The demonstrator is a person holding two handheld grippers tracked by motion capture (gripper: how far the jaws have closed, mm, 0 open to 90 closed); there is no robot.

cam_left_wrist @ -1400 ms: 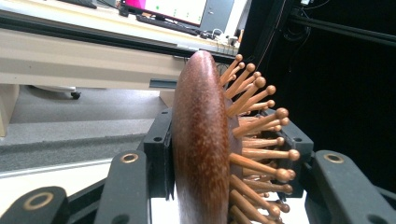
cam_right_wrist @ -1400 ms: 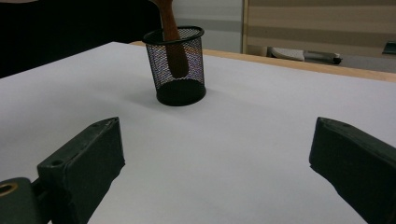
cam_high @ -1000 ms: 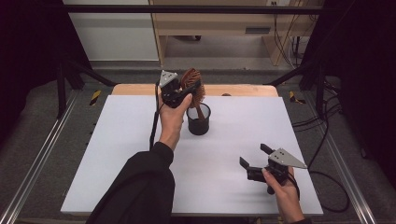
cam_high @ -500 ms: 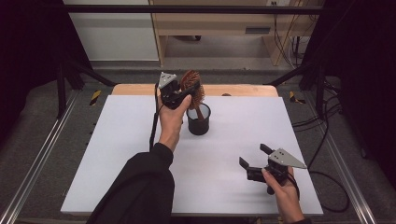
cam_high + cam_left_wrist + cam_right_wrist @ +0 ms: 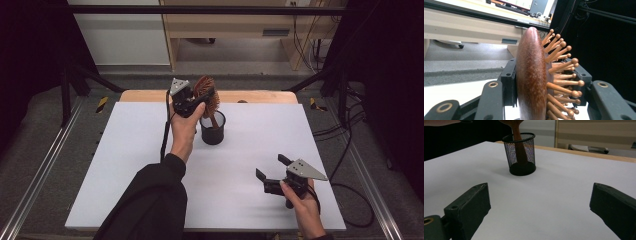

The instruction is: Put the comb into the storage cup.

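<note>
Left tool (image 5: 192,102): jaws clamped on the head of the brush (image 5: 207,95), one pad on the smooth wooden back, the other against the pin side, as the left gripper view (image 5: 541,82) confirms. The tool is raised above the far middle of the table (image 5: 125,165), the left hand (image 5: 184,131) gripping it from below.

Brush: held roughly upright, head (image 5: 531,75) up, pins facing away from the wooden back. Its handle (image 5: 518,142) runs down into the cup (image 5: 212,128). Whether the handle end touches the cup's bottom cannot be told for certain through the mesh.

Cup: black mesh (image 5: 521,155), standing upright on the table just beside the left hand, near the far edge.

Right tool (image 5: 272,172): jaws wide apart, nothing between them. It is held low over the near right part of the table by the right hand (image 5: 302,207), well apart from the cup and pointing toward it.
</note>
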